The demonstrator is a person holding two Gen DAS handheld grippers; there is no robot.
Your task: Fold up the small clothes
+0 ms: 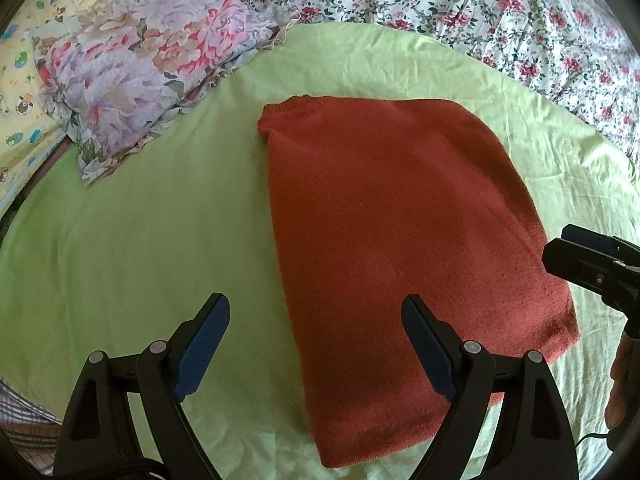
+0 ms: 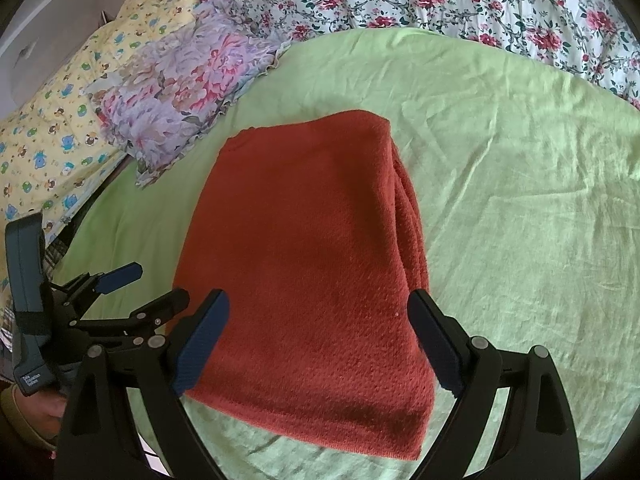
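A rust-red knitted sweater (image 1: 384, 224) lies folded into a long rectangle on the light green sheet (image 1: 132, 248), collar at the far end. My left gripper (image 1: 316, 320) is open and empty above the sweater's near left edge. My right gripper (image 2: 318, 318) is open and empty above the sweater's (image 2: 304, 264) near end, where stacked folded layers show along the right side. The right gripper also shows at the right edge of the left wrist view (image 1: 592, 264). The left gripper shows at the left of the right wrist view (image 2: 132, 292).
A floral pillow (image 1: 136, 80) lies at the far left on the sheet. A flowered bedspread (image 1: 500, 12) runs along the back. A yellow cartoon-print cloth (image 2: 60, 120) lies at the far left. Green sheet (image 2: 520, 200) extends right of the sweater.
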